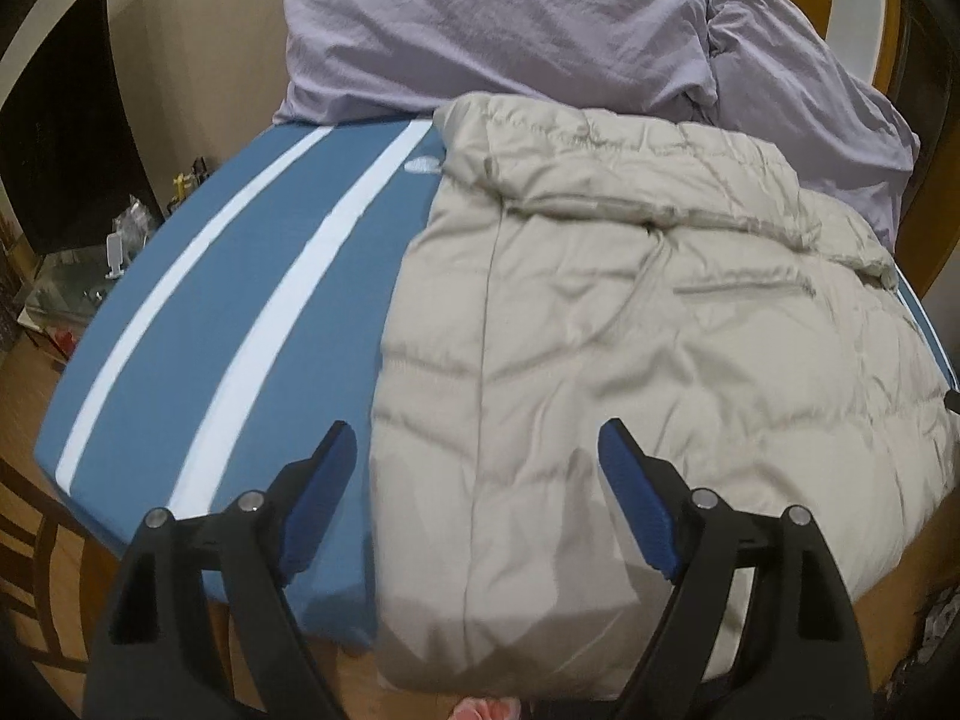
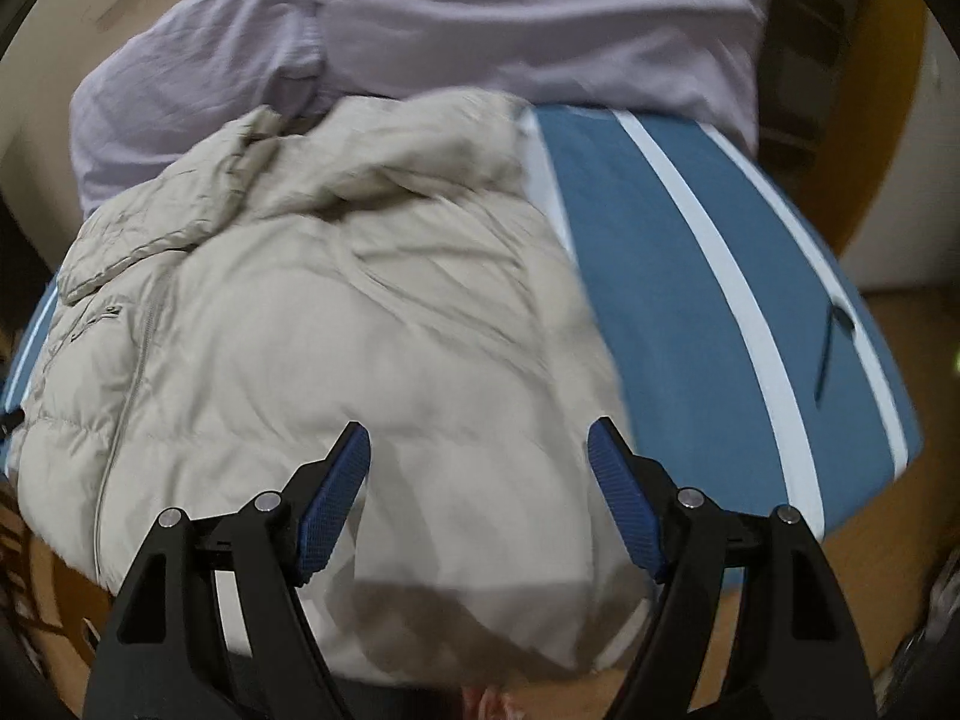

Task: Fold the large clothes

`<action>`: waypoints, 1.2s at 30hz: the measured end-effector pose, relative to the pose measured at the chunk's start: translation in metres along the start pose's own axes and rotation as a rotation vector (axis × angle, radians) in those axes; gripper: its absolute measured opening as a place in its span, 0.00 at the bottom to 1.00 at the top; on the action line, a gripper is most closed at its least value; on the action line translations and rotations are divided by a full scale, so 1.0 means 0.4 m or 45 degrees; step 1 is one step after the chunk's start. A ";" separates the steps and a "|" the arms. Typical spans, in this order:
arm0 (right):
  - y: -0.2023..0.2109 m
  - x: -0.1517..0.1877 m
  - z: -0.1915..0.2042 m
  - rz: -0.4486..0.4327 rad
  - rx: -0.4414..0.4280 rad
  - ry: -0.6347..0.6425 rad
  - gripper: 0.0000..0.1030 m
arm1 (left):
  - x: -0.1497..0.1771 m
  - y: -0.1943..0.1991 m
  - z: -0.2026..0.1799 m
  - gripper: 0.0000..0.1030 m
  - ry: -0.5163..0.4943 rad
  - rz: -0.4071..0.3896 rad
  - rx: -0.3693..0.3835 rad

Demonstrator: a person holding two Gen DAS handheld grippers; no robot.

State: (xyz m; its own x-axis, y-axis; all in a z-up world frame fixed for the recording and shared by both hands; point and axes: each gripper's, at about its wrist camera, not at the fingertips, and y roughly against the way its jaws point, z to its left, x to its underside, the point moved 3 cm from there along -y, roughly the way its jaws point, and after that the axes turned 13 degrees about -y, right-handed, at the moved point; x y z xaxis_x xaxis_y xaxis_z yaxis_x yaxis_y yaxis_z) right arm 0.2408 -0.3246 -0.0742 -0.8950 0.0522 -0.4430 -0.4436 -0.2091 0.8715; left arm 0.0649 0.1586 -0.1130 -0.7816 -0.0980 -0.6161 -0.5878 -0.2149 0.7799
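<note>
Where zipper [image 2: 129,372] shows: right view.

I see a bed [image 1: 240,300] with a blue sheet striped white. Beige puffer jacket [image 1: 630,330] lies flat on it, near edge overhanging. Two lilac pillows [image 1: 492,30] sit at the far end, jacket collar touching them.

Each camera sat just behind its own hand-held gripper and looked forward and steeply down between the two fingers, close above the near end of the bed. The left hand-held gripper [image 1: 477,441] faced the jacket's [image 1: 630,324] left edge and the bare blue striped bed cover [image 1: 240,276] beside it. The right hand-held gripper [image 2: 479,441] faced the jacket's right edge. Both views shared the jacket, the cover and the lilac pillows [image 1: 492,30] at the far end.
</note>
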 end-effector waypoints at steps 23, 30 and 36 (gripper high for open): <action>-0.015 0.085 -0.102 0.126 -0.195 -0.165 0.63 | 0.094 0.007 0.047 0.76 0.095 0.021 0.066; -0.012 0.093 -0.102 0.102 -0.212 -0.150 0.57 | 0.102 -0.001 0.016 0.56 0.089 0.018 0.115; -0.009 0.094 -0.088 0.103 -0.267 -0.155 0.25 | 0.093 0.006 -0.010 0.35 0.070 0.008 0.125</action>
State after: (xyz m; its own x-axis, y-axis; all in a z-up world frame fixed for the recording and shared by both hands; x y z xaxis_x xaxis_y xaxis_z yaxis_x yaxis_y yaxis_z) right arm 0.2103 -0.3561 -0.1012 -0.9319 0.1419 -0.3337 -0.3621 -0.4146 0.8349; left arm 0.0351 0.1507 -0.1344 -0.7741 -0.1525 -0.6144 -0.6029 -0.1182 0.7890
